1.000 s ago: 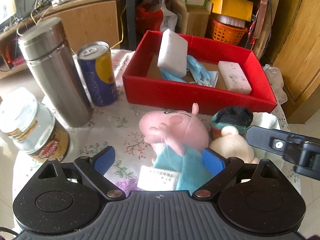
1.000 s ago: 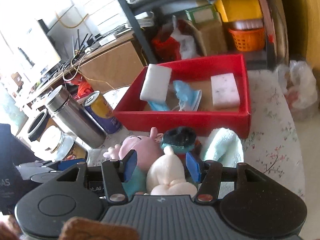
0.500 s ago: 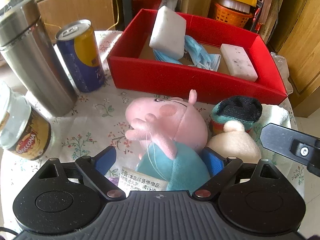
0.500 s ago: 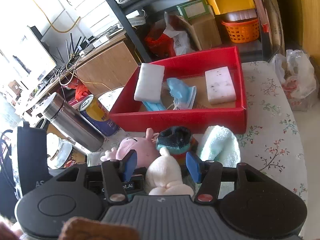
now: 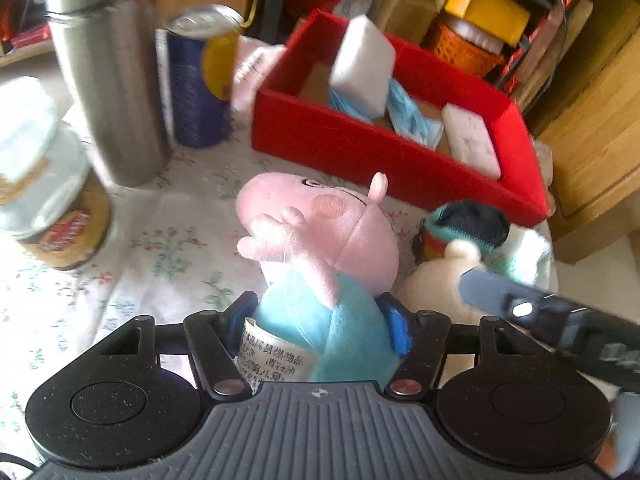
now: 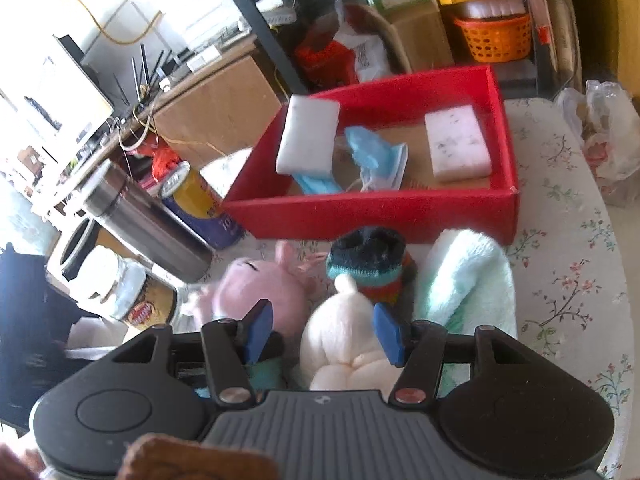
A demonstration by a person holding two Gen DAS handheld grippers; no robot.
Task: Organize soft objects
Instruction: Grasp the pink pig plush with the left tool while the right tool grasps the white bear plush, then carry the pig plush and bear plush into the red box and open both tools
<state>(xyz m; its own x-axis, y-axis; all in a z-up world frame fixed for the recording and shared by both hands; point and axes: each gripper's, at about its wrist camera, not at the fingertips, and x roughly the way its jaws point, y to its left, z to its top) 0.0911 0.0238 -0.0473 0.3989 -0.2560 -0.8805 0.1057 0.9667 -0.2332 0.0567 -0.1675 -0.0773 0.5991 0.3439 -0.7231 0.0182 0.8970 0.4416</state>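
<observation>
**Two plush toys, two grippers, one red box yet to be reached**

Two soft toys sat side by side on the flowered tablecloth (image 6: 560,288), just in front of the red box (image 5: 360,148). You had the pink pig toy (image 5: 316,232) between the blue pads of your left gripper (image 5: 320,324), whose jaws were closing around its blue body; the pads looked to be touching the fabric at the sides, with the paper tag hanging by the left one. Your right gripper (image 6: 324,328) was spread around the cream plush (image 6: 344,336), one pad against its right side, the other apart from it beside the pig.

Behind the toys lay a striped sock (image 6: 366,264) and a pale green towel (image 6: 468,280); the box already held two sponges and blue face masks. A steel flask (image 5: 108,72), a can (image 5: 200,80) and a jar (image 5: 44,184) stood to the left.

Your risks, as I judged them: the grip sat low on the pig, so the heavy head could tip it out, and the pad might have caught the tag rather than the body. With the toys touching, lifting one could have dragged the other.
</observation>
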